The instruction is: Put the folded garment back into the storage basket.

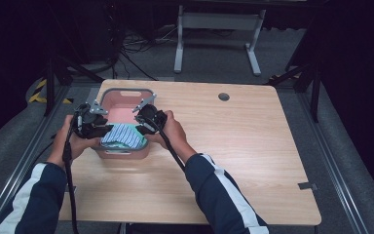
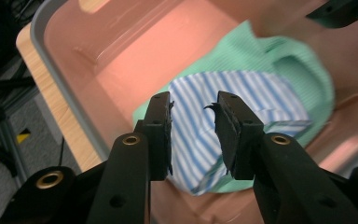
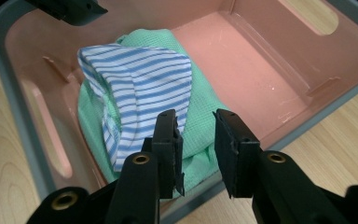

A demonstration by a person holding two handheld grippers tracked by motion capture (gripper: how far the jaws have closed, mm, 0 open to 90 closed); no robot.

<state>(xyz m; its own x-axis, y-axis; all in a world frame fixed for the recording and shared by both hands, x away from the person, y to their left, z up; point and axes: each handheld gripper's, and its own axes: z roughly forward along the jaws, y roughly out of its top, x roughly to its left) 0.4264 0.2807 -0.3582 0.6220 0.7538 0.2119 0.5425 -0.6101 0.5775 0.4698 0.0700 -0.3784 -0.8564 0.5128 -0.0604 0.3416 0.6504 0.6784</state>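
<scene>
High view: the desk (image 1: 253,146) is evenly lit from above; the surrounding floor and room fall off into near black. Detail is soft and low in contrast. Left gripper view: bright, with the green cloth (image 2: 303,70) smeared, probably by motion blur. Right gripper view: sharper; faint glare streaks mark the pink bin (image 3: 242,60) floor.

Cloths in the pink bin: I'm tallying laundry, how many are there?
2: a blue-striped cloth lying on top of a green cloth, both at the bin's near end; more could be hidden beneath.
</scene>
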